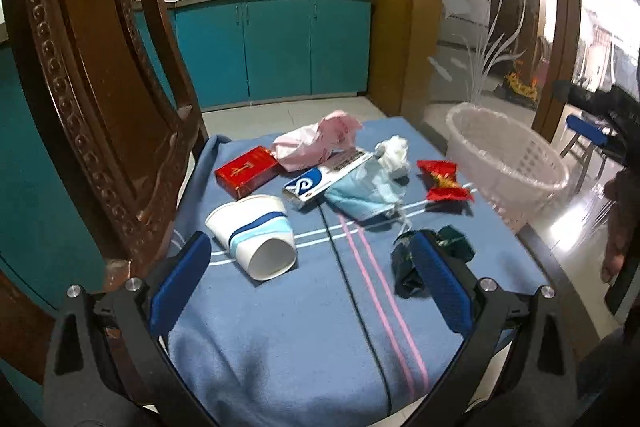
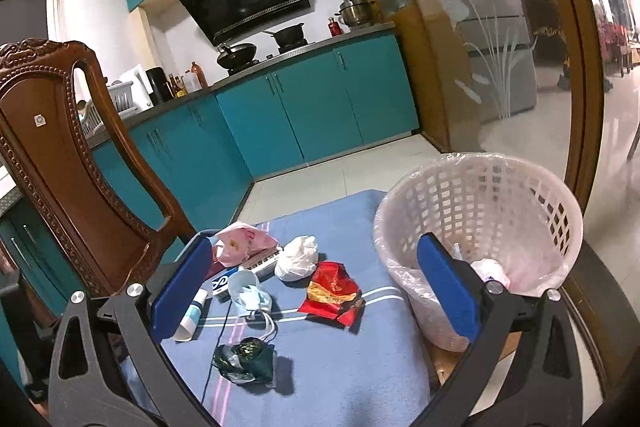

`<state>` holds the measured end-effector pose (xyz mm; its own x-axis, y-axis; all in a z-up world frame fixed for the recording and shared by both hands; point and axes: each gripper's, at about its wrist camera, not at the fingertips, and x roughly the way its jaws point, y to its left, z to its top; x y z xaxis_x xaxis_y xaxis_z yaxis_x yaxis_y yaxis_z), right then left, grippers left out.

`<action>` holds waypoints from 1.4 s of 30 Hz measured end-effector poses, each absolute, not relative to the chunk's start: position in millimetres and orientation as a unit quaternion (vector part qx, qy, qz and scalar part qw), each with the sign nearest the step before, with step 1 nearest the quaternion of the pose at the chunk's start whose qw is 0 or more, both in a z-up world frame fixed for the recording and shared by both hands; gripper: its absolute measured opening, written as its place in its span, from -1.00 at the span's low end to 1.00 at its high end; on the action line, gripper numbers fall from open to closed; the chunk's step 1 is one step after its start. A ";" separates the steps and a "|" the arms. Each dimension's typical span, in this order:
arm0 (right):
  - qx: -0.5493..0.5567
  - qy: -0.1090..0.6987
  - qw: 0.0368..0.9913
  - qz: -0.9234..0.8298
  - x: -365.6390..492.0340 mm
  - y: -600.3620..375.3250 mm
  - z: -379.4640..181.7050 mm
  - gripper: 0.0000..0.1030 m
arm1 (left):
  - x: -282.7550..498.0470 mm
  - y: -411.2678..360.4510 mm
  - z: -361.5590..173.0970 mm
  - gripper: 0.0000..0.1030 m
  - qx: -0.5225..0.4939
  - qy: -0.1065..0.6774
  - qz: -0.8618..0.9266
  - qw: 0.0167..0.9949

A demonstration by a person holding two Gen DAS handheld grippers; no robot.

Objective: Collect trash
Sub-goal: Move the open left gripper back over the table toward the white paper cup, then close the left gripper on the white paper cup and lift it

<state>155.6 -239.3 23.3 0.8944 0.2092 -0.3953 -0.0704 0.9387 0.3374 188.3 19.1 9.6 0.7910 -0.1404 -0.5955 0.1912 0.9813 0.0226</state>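
Trash lies on a blue cloth [image 1: 280, 327]: a tipped paper cup [image 1: 256, 237], a red box [image 1: 247, 171], pink crumpled paper [image 1: 316, 143], a blue-white box [image 1: 320, 179], a face mask [image 1: 360, 195], a white tissue wad [image 1: 394, 153], a red wrapper [image 1: 442, 181] and a dark green wrapper [image 1: 408, 267]. My left gripper [image 1: 310, 287] hangs open above the cloth, with the cup just ahead of it. My right gripper [image 2: 316, 291] is open and empty, over the red wrapper [image 2: 332, 291] and the mask [image 2: 250, 297]. The lined white basket [image 2: 480, 227] stands at the right.
A carved wooden chair back [image 1: 100, 107] rises close on the left. Teal kitchen cabinets [image 1: 280, 47] and a stove stand behind. A glass door [image 1: 488, 27] in a wooden frame is beside the basket [image 1: 508, 163]. A person's hand [image 1: 618, 227] shows at the right edge.
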 end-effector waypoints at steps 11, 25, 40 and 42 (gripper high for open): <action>0.152 0.233 0.957 0.081 160.1 -230.7 18.6 0.94 | 228.1 37.2 -29.5 0.94 -0.024 0.381 -0.025 0.924; 0.152 0.243 0.955 0.080 164.4 -233.0 13.2 0.94 | 305.3 38.7 -79.0 0.73 -0.071 0.429 0.051 0.899; 0.140 0.265 0.951 0.074 175.9 -220.6 4.7 0.94 | 220.9 27.4 10.3 0.28 -0.056 0.306 -0.005 0.950; 0.136 0.277 0.948 0.072 181.8 -216.0 0.2 0.94 | 201.2 28.2 29.5 0.28 -0.055 0.269 -0.006 0.962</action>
<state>181.8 -216.0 0.2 0.8359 0.2126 -0.5061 -0.0621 0.9527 0.2976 201.2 28.2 29.5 0.8557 -0.0409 -0.5158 -0.0177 0.9940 -0.1082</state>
